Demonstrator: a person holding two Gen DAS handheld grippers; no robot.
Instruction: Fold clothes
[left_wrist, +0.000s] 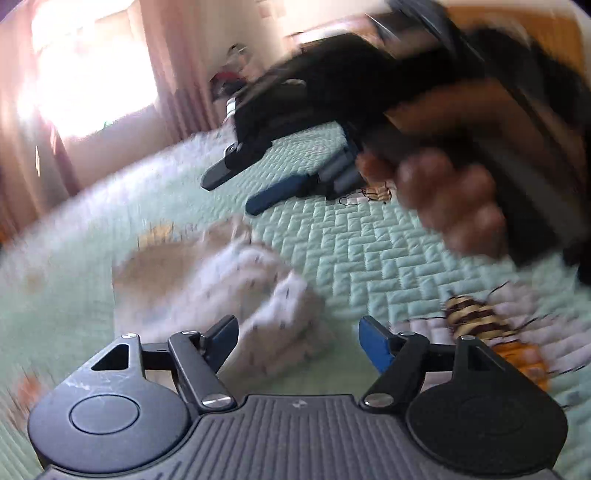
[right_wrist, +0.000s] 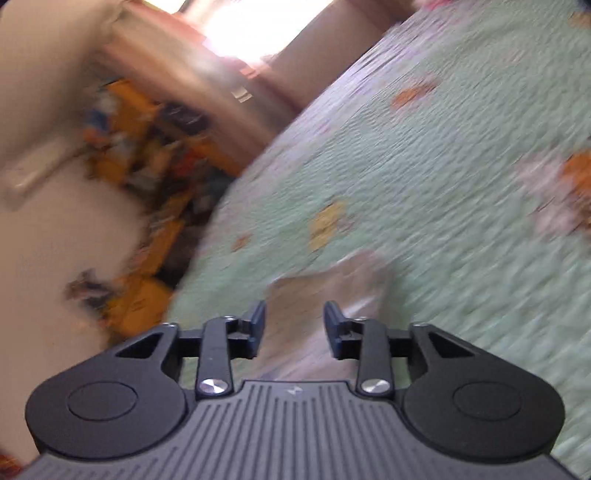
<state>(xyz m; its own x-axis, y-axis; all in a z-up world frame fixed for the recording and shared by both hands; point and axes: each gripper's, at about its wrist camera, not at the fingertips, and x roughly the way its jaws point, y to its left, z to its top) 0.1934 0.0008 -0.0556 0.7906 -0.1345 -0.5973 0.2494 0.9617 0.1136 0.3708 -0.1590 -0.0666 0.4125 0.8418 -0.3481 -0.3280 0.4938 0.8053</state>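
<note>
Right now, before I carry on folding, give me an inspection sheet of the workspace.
Surface: green quilted bedspread with butterfly prints.
Job's things: small pale garment lying bunched on the quilt; details blurred.
Clutter: nothing seen on the bed.
Grippers: left hand-held gripper open, nothing between its fingers; right hand-held gripper open above the garment, held in a person's hand.
Cables: nothing seen.
Surroundings: bright window with pink curtains; blurred orange items beside the bed.
</note>
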